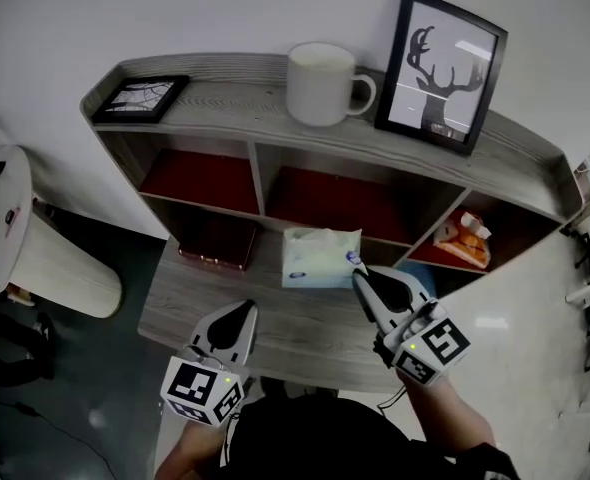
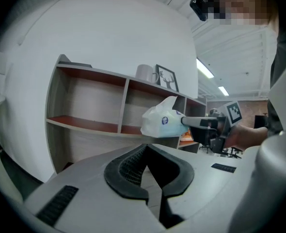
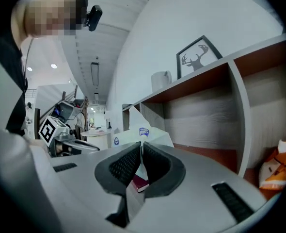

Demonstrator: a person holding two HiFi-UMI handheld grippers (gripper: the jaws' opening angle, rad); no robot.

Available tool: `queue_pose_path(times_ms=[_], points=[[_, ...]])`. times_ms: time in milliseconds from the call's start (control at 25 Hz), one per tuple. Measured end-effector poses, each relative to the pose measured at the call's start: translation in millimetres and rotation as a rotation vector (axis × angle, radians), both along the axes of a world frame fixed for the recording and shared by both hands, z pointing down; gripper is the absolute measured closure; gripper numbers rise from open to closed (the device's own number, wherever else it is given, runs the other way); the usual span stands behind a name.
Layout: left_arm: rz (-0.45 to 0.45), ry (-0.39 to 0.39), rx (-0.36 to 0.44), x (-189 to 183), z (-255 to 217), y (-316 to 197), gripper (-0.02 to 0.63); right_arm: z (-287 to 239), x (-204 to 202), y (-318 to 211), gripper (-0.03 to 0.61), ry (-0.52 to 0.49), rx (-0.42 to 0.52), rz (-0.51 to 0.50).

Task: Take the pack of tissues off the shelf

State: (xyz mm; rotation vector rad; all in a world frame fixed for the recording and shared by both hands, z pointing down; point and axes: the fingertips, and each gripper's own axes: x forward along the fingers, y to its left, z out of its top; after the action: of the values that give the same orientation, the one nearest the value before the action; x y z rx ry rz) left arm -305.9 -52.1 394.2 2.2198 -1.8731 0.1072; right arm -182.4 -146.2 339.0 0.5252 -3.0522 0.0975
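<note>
the right tool (image 1: pixel 356 268) was clenched on one edge of the pack of tissues (image 1: pixel 315 258), holding it just in front of the shelf's (image 1: pixel 235 96) middle compartment. the left tool (image 1: pixel 243 314) was closed and empty, nearby.

The soft white plastic pack of tissues (image 1: pixel 315 256) has its near right corner covered by the right gripper (image 1: pixel 356 271); in the right gripper view its lower part sits behind the dark ribbed fingers (image 3: pixel 126 164). Its blue print is too small to read. The crinkled orange snack bag (image 1: pixel 463 244) is partly hidden under the grey wooden shelf's (image 1: pixel 275 98) top board — the right gripper view's edge cuts it.
</note>
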Motion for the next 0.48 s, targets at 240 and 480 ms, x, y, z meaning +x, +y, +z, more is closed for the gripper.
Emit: queue_pose_path(times_ms=[240,480], points=[[-0.055,0.007,-0.011,-8.2,3.8,13.5,0.603,24.3,-19.1,30.5,0.554,-0.012,-0.044,-0.104],[-0.092,0.012,-0.036,-12.9,12.2,27.1,0.603,62.4,-29.0,40.3,0.554,0.02,-0.091,-0.143]])
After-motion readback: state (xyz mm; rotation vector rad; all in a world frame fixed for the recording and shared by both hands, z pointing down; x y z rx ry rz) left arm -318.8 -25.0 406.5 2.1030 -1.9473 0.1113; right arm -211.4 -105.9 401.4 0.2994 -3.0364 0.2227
